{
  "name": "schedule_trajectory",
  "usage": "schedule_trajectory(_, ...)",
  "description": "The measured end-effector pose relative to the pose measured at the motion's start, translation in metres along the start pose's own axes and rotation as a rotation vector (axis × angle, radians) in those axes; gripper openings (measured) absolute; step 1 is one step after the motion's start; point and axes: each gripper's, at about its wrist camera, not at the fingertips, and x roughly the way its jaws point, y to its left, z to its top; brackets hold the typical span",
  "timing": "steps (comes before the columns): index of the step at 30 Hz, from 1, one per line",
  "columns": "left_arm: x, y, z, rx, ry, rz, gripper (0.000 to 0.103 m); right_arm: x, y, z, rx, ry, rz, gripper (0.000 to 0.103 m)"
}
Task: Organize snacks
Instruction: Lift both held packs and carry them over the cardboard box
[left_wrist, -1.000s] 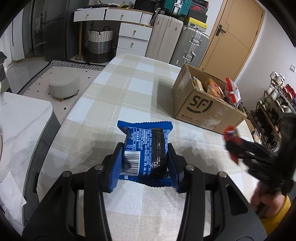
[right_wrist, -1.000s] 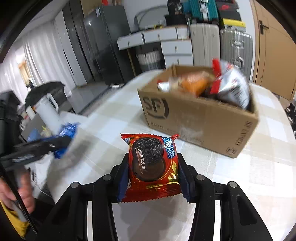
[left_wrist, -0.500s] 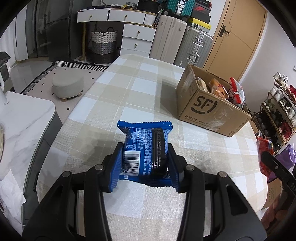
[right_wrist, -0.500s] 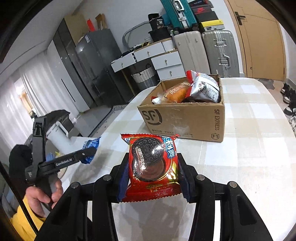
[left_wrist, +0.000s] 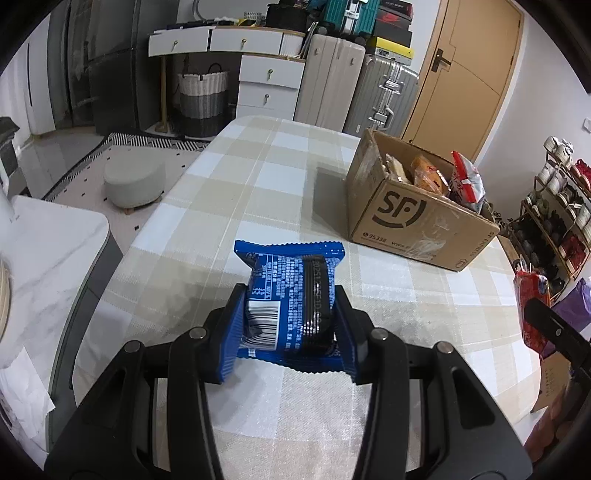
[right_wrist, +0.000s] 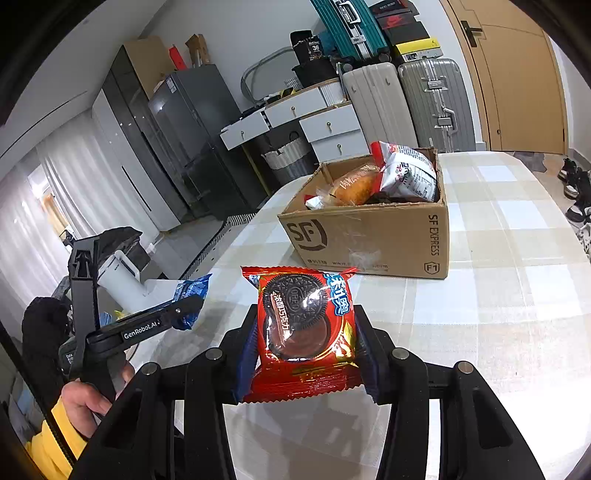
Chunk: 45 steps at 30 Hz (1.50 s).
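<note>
Two snack packets are in hand at once, one per tool, and neither is in the box yet.

From the left wrist view, the left gripper is clamped narrowly on a blue crinkle-edged foil biscuit packet, its blue pads pressing the packet's two sides so the barcode back faces the camera. The packet is held above the beige-and-white checked tablecloth, apparently clear of it. Gripping across the flat sides, I judge, keeps the thin wrapper from folding or slipping while it is carried. Far and to the right sits the open brown cardboard shipping box, already holding an orange bread pack and a red-and-white bag, which looks like the place the snacks are gathered. At the right edge the other tool shows with something red.

From the right wrist view, the right gripper is likewise closed narrowly on a red foil chocolate sandwich-biscuit packet, held upright with its printed face to the camera. The cardboard box lies just beyond it, nearer than in the other view. Left and near, a bare hand in a yellow sleeve holds the left tool with the blue packet.
</note>
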Motion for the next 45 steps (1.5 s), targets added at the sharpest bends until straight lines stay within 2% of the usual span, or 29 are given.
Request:
schedule_trajectory(7, -0.015, -0.016, -0.003, 0.057, -0.061, -0.014, 0.042, -0.011, -0.001, 0.002, 0.022, -0.046, 0.01, 0.047)
schedule_trajectory(12, -0.038, -0.028, -0.007, 0.08, -0.126, -0.051, 0.042, -0.029, 0.0, -0.002, 0.054, -0.106, 0.017, 0.047)
schedule_trajectory(17, -0.063, -0.041, 0.001, 0.096, -0.124, -0.071, 0.042, -0.062, 0.006, 0.007, 0.066, -0.175, 0.026, 0.047)
schedule_trajectory(22, -0.104, -0.054, 0.031, 0.103, -0.151, -0.122, 0.042, -0.107, 0.025, 0.034, 0.022, -0.235, 0.046, 0.047)
schedule_trajectory(26, -0.135, -0.068, 0.069, 0.112, -0.171, -0.159, 0.042, -0.143, 0.041, 0.07, -0.029, -0.288, 0.046, 0.047)
schedule_trajectory(32, -0.158, -0.098, 0.125, 0.173, -0.212, -0.152, 0.042, -0.168, 0.05, 0.123, -0.057, -0.314, 0.055, 0.047)
schedule_trajectory(38, -0.14, -0.13, 0.171, 0.222, -0.215, -0.126, 0.042, -0.149, 0.043, 0.168, -0.056, -0.279, 0.02, 0.047)
schedule_trajectory(45, -0.071, -0.156, 0.206, 0.256, -0.15, -0.108, 0.042, -0.094, 0.014, 0.21, -0.051, -0.23, -0.035, 0.047)
